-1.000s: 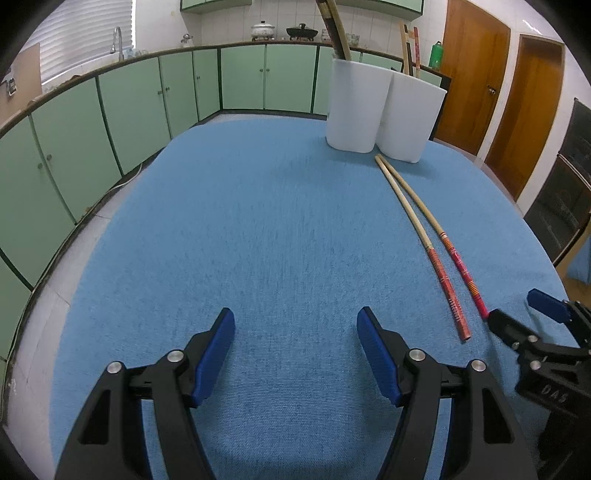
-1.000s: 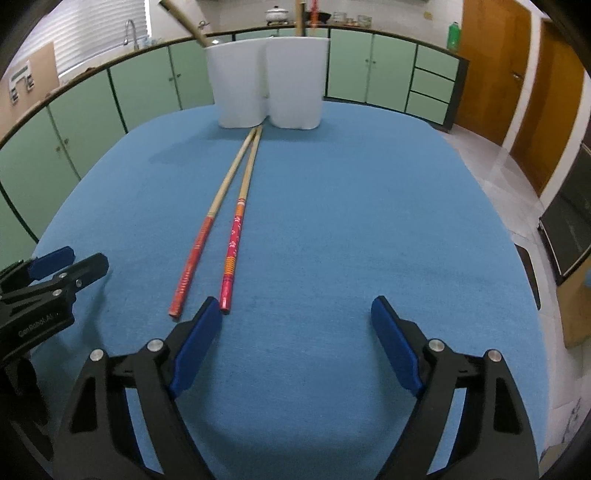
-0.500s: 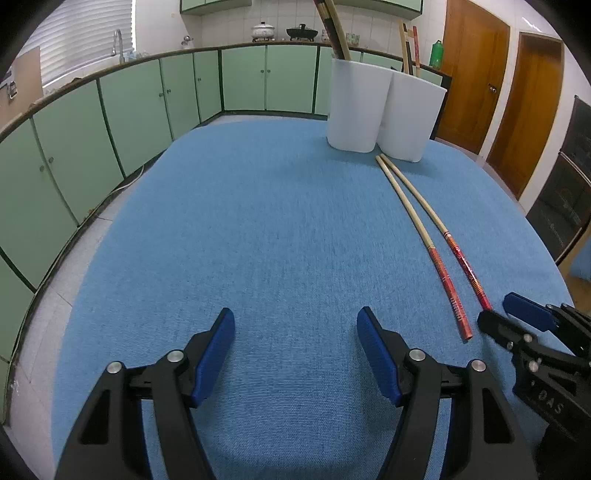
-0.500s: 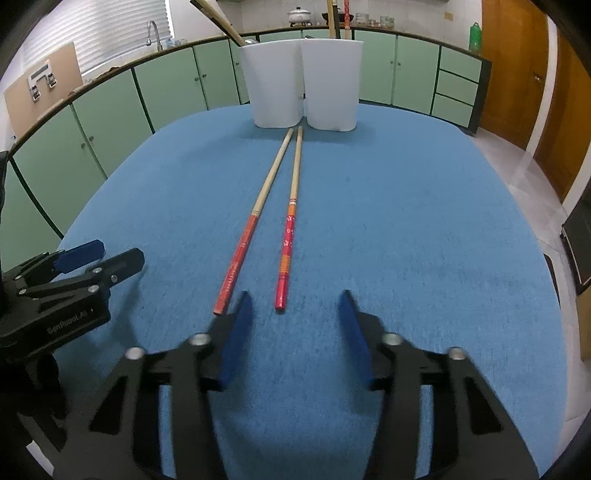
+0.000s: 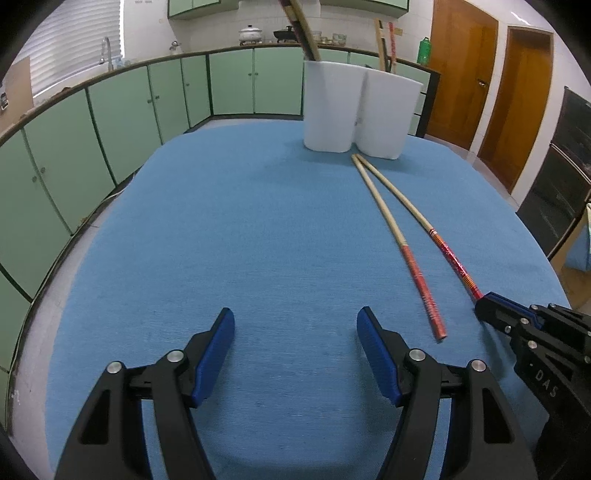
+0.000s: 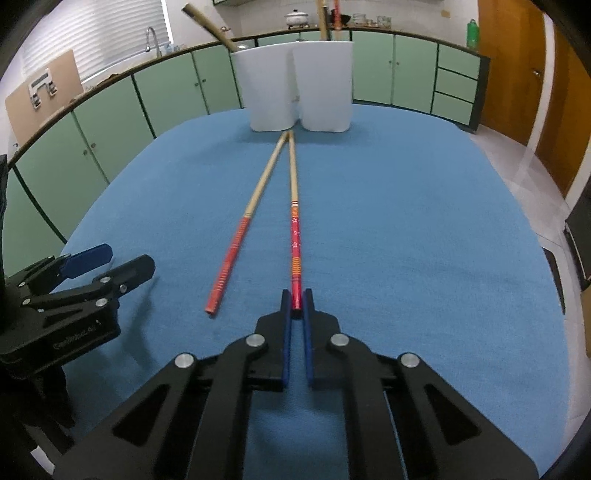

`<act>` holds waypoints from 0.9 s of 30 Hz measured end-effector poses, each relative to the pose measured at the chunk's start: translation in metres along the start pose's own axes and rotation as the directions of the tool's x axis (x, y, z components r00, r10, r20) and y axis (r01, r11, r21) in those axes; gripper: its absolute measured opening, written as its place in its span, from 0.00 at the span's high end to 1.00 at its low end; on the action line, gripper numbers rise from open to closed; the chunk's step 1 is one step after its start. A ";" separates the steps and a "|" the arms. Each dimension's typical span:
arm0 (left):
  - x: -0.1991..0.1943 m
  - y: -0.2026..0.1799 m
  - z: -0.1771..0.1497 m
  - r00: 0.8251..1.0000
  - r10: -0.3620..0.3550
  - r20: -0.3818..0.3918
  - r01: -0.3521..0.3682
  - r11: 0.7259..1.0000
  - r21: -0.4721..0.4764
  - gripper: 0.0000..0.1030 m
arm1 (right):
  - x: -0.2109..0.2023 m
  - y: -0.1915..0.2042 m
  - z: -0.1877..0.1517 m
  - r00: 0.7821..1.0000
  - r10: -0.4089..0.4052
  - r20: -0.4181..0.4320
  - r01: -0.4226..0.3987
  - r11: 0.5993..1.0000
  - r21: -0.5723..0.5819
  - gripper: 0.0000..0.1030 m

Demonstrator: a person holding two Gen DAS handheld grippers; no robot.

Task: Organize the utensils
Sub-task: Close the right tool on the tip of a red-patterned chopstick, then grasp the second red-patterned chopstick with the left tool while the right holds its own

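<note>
Red chopstick (image 6: 295, 254) end pinched by low right gripper (image 6: 296, 301); left gripper (image 5: 295, 325) hovers level (jaws apart).

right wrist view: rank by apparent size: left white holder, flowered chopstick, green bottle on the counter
1. left white holder
2. flowered chopstick: longest, but thin; the right gripper covers its near end
3. green bottle: far away, so true size is unsure

The blue table (image 5: 240, 229) lies bare on the left side. Two white pots (image 6: 295, 88) stand at the far end.
</note>
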State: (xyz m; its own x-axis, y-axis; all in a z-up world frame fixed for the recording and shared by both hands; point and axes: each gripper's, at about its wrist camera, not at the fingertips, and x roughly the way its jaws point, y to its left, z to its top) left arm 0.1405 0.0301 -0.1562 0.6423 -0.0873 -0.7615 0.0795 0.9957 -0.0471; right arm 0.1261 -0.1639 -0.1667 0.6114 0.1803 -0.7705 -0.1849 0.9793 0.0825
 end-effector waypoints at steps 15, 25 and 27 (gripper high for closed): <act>0.003 -0.055 0.003 0.995 -0.102 -0.013 0.103 0.993 0.056 0.34 | -0.010 -0.049 -0.010 0.999 -0.035 0.004 0.034 0.995 0.095 0.95; 0.014 -0.069 0.004 0.997 -0.068 -0.027 0.070 0.994 0.085 0.43 | -0.008 -0.050 -0.010 1.000 -0.014 0.003 0.014 0.995 0.094 0.95; 0.013 -0.069 0.004 0.998 -0.061 -0.024 0.063 0.995 0.083 0.49 | -0.007 -0.049 -0.010 1.000 -0.011 0.003 0.010 0.995 0.096 0.95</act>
State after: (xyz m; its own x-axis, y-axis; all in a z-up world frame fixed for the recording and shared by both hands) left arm 0.1469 -0.0398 -0.1602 0.6178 -0.1474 -0.7724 0.1832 0.9822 -0.0409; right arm 0.1231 -0.2145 -0.1716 0.6158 0.1701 -0.7693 -0.1040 0.9854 0.1346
